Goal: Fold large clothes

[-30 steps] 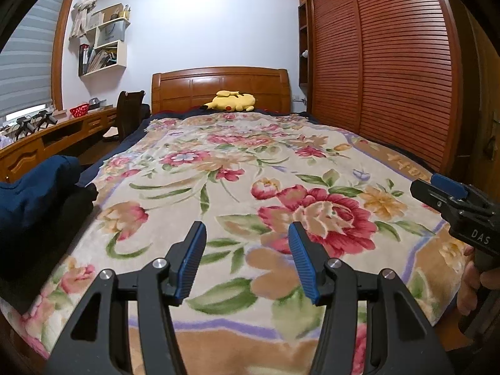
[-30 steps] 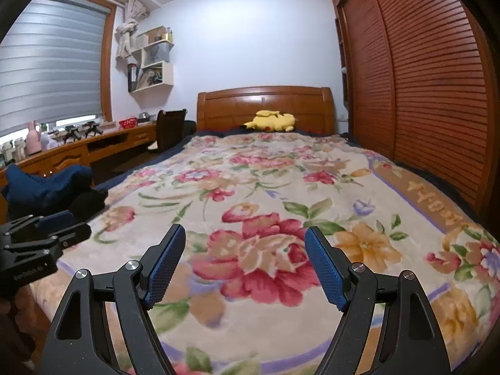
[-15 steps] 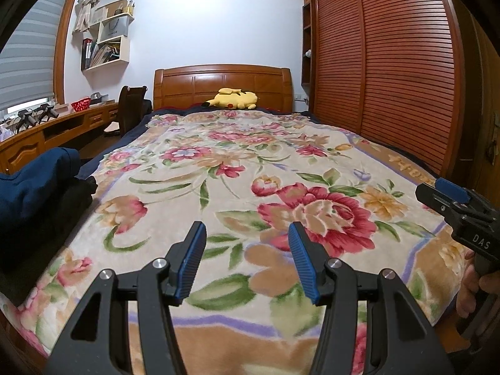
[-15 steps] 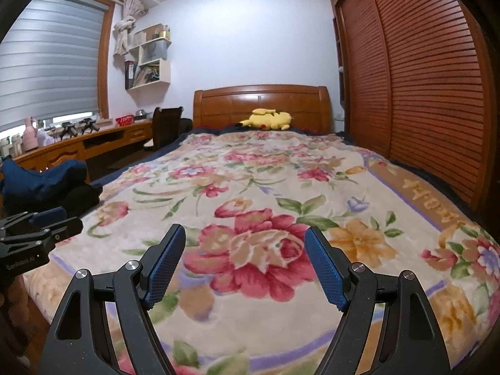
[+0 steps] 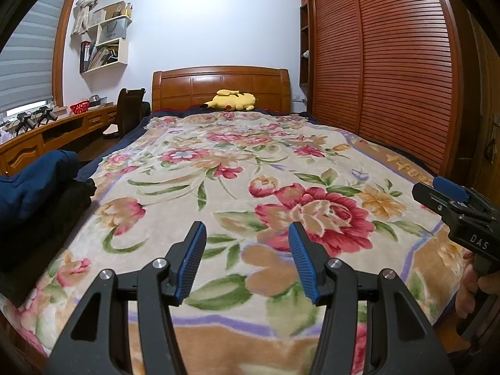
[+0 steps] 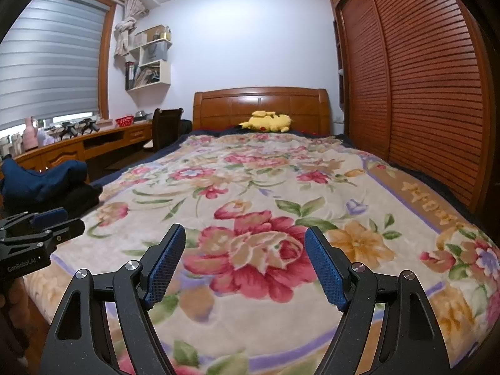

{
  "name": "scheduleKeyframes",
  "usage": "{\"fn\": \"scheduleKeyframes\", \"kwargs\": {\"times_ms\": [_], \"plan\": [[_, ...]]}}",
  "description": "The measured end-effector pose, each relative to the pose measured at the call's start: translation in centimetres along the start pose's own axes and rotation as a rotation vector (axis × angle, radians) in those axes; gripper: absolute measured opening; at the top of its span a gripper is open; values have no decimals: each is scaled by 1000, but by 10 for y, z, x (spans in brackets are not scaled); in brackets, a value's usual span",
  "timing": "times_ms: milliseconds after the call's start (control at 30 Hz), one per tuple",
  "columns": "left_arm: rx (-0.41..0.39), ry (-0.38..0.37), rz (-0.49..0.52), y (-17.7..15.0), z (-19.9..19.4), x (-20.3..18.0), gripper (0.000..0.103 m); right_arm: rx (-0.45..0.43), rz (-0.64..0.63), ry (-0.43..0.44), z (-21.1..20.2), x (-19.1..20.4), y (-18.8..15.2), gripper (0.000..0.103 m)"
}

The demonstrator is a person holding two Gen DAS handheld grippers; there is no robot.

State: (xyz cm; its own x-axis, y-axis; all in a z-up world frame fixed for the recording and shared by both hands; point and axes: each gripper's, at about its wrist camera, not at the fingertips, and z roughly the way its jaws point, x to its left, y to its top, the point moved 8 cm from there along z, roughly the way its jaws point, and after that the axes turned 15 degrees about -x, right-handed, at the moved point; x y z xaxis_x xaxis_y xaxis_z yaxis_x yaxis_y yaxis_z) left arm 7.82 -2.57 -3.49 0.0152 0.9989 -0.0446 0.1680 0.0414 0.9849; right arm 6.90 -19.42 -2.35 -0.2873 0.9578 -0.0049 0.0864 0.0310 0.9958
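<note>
**Both grippers hovering over the foot of the bed, clothes pile off to the left**

Left wrist view: The left gripper (image 5: 247, 250) is hanging above the near end of the floral blanket (image 5: 218, 168), its jaws standing apart with nothing between the blue pads (image 5: 192, 262) — released, touching no cloth. The task's clothes are lying at the left edge of the bed: a dark blue garment (image 5: 34, 181) is sitting on top of a black garment (image 5: 47, 218), both crumpled, well apart from the gripper. The right gripper (image 5: 450, 193) is showing at the right edge, with a hand (image 5: 475, 284) wrapping its handle. A yellow plush toy (image 5: 231, 100) is resting against the wooden headboard (image 5: 218, 84).

Right wrist view: The right gripper (image 6: 245, 261) is hovering over the big red flower of the blanket (image 6: 281, 168), jaws standing wider than the left's — empty, released. The blue garment (image 6: 40, 178) and the black garment (image 6: 82, 197) are lying at the bed's left edge, just beyond the left gripper (image 6: 47, 222), which is entering from the left. The slatted wardrobe doors (image 6: 422, 93) are running along the right side; a desk (image 6: 78, 147) is running along the left wall.
</note>
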Motion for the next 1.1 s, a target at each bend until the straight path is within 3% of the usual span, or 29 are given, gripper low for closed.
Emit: {"fn": "scheduleKeyframes", "kwargs": {"times_ms": [1100], "plan": [[-18, -10, -3, 7, -6, -9, 54, -3, -1, 1, -1, -1, 0, 80]]}}
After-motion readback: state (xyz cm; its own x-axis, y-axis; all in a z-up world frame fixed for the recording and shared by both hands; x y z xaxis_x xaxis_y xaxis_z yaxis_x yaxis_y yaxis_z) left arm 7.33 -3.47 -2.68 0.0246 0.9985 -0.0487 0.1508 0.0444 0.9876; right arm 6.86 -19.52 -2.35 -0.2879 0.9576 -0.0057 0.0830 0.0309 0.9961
